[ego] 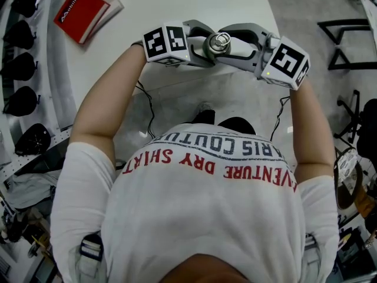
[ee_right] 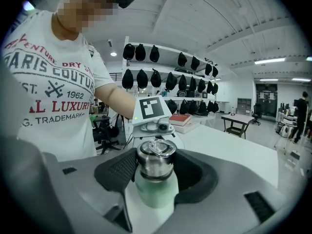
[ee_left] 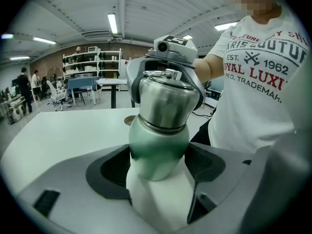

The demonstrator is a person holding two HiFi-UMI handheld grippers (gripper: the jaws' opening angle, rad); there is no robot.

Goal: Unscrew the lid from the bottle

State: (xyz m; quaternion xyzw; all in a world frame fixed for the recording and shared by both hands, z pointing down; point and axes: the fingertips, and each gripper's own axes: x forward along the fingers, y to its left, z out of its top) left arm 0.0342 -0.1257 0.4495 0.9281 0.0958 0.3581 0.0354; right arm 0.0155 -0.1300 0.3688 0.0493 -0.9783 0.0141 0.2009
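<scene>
Bottle held off the table between both grippers, lid still on

Left gripper clamps the green lower body, right gripper clamps the steel lid. Judged: rigid metal, smooth and likely slippery, so grip the lid's side wall squarely and hold the body against twisting. Contents unseen while the bottle is capped, so weight unknown

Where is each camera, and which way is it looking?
Head view: on the person's head, facing steeply down; arms, shirt, left tool and right tool at the lid.
Left gripper view: on the left tool, facing along its jaws at the bottle; shirt at right.
Right gripper view: on the right tool, facing the lid; arm and shirt at left.
Shared: all three show the lid.
</scene>
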